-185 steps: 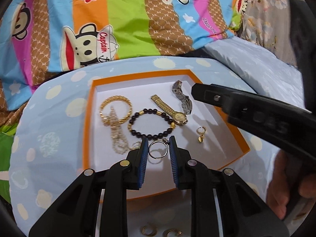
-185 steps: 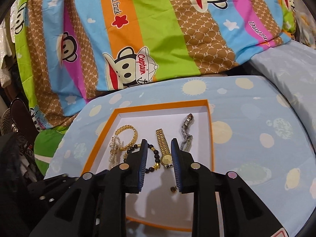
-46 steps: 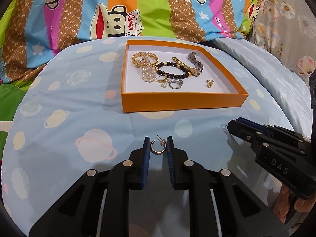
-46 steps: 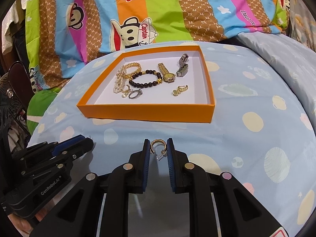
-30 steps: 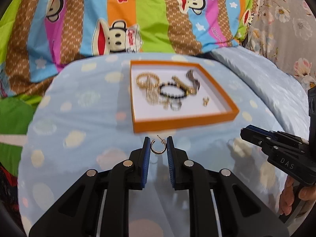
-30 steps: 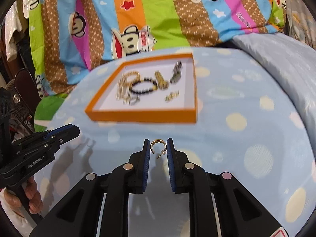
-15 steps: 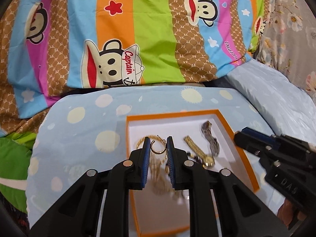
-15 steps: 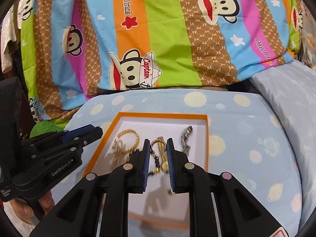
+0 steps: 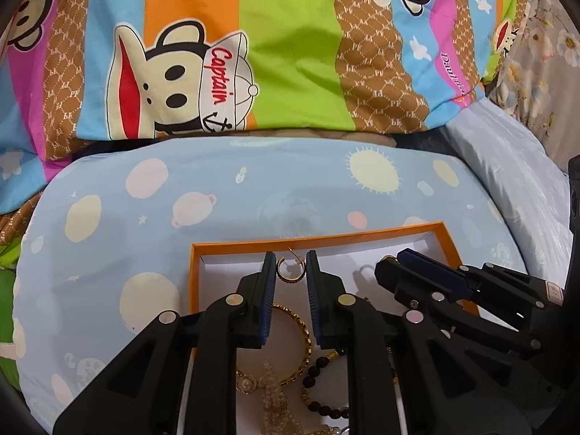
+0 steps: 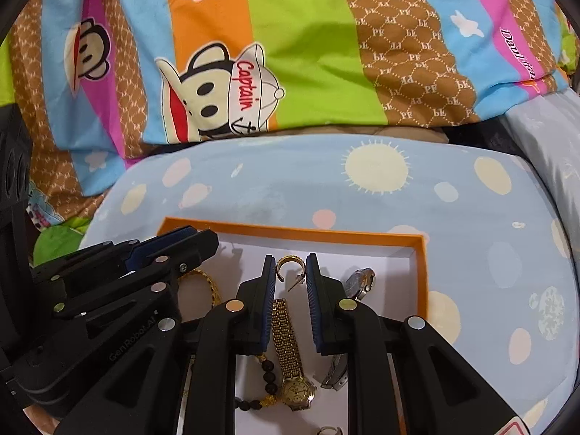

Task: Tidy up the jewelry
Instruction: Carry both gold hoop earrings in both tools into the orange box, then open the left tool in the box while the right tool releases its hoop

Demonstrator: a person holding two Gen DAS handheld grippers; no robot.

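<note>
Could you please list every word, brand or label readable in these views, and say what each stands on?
"Captain": on the cartoon monkey's cap on the striped bedding.
"GenRobot.AI": on the left gripper body, right wrist view.
"PF": repeated on the bedding's brown stripes.
Pink-stripe script: cut off, partly readable.
Gold watch dial: too small.

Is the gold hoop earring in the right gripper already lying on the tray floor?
No: the gold hoop earring sits pinched in the right gripper, above the orange tray.

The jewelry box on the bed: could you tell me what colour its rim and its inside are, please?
The box has an orange rim and a white inside, clearest in the right wrist view.
</note>
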